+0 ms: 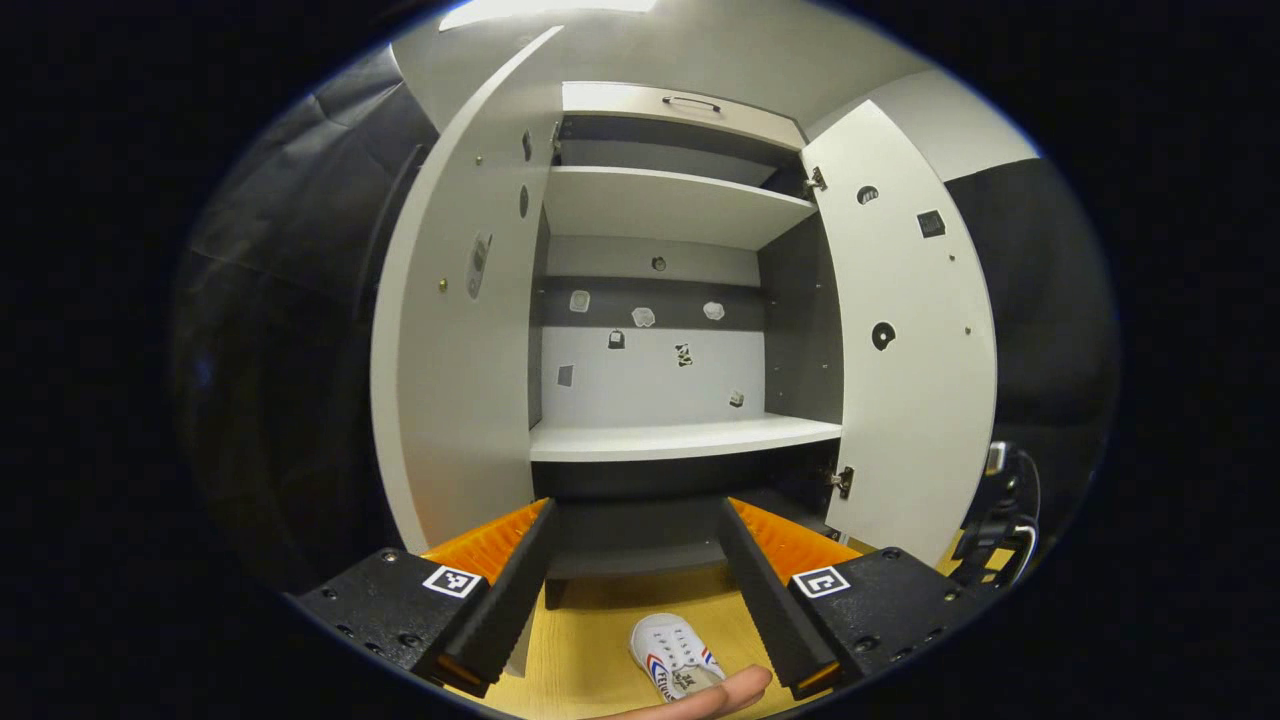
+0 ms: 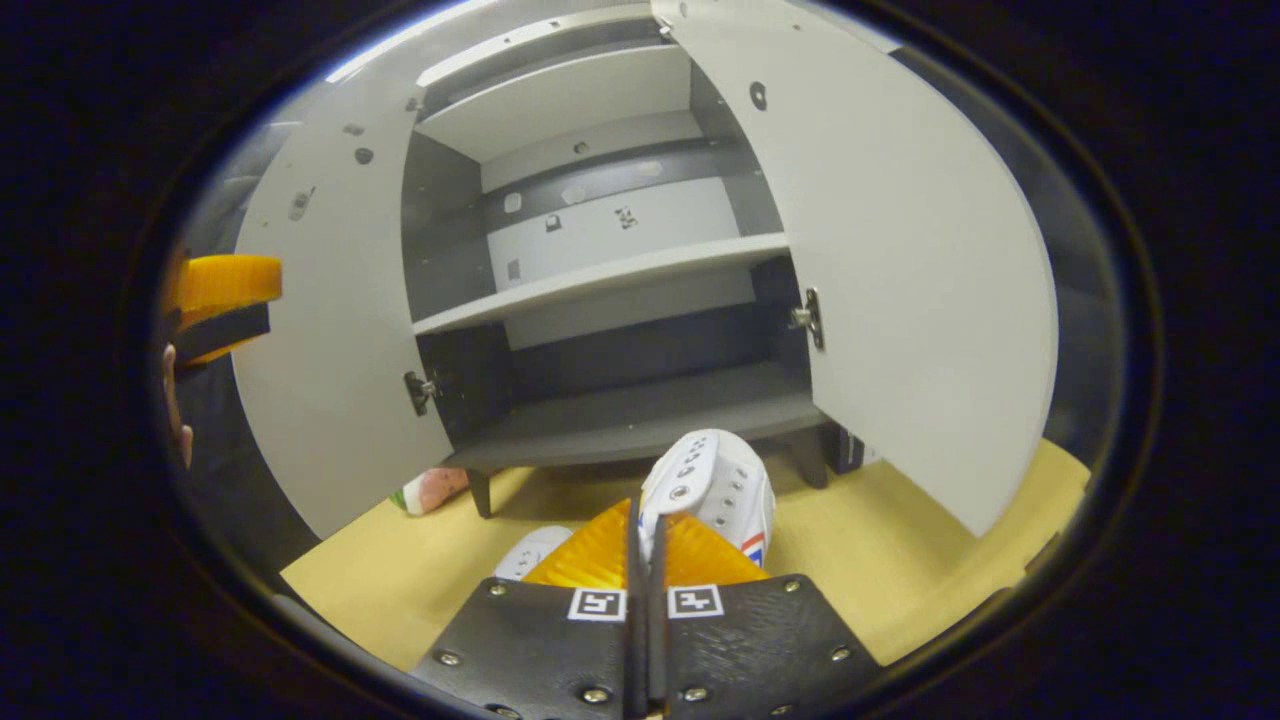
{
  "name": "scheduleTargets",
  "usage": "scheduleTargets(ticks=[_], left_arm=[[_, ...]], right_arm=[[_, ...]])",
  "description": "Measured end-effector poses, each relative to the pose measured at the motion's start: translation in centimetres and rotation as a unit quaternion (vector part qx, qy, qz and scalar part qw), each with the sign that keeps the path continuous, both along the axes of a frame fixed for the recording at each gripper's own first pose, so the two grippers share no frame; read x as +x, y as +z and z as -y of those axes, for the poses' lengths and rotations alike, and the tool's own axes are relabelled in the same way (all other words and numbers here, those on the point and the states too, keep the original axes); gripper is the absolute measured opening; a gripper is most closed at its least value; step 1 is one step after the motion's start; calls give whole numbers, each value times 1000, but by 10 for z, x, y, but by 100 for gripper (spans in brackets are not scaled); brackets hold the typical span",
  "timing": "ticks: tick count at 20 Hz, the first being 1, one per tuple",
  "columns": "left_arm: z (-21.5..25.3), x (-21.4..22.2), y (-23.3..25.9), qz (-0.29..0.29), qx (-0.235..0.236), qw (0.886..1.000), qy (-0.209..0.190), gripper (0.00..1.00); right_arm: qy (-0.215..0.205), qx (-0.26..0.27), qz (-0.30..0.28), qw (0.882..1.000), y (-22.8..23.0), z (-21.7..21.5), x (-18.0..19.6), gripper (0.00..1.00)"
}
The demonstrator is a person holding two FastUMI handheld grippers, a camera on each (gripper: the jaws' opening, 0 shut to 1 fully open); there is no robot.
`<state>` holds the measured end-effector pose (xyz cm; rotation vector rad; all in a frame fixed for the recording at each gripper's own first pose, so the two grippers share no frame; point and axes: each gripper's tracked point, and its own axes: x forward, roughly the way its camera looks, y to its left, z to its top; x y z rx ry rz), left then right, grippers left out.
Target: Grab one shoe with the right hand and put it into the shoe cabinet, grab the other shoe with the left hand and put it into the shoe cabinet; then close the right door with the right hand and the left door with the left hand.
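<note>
My right gripper [image 2: 645, 525] is shut on the rim of a white shoe [image 2: 715, 480] with red and blue stripes, held in front of the cabinet's dark bottom compartment [image 2: 640, 420]. The toe of a second white shoe [image 2: 530, 550] peeks out on the yellow floor to the left of the fingers. My left gripper [image 1: 637, 505] is open with nothing in it, facing the open cabinet's middle shelf [image 1: 685, 437]. A white shoe [image 1: 675, 655] lies on the floor below it. Both doors stand wide open: left door [image 1: 450, 330], right door [image 1: 910, 330].
The left gripper [image 2: 220, 295] and a hand [image 2: 180, 420] show at the left edge beside the left door [image 2: 320, 300]. A pink and green object [image 2: 430, 490] lies under the cabinet's left leg. A fingertip [image 1: 700, 695] reaches in at the bottom. Cables [image 1: 1000, 520] sit at the right.
</note>
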<state>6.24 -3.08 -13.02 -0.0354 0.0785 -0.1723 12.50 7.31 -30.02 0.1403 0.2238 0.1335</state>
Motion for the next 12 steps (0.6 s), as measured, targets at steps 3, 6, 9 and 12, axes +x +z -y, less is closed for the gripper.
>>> scheduleTargets(ticks=[3,6,9,12], left_arm=[[0,11,3,6,4,1000,4,97],[-2,22,4,10,1,1000,6,97],[0,33,3,11,3,1000,3,97],[1,40,-1,4,4,1000,-1,97]], right_arm=[[18,-12,34,999,48,-7,11,1],[30,-29,70,997,99,-15,25,1],[36,-48,92,994,145,-19,46,1],[49,-63,117,990,195,-24,68,2]])
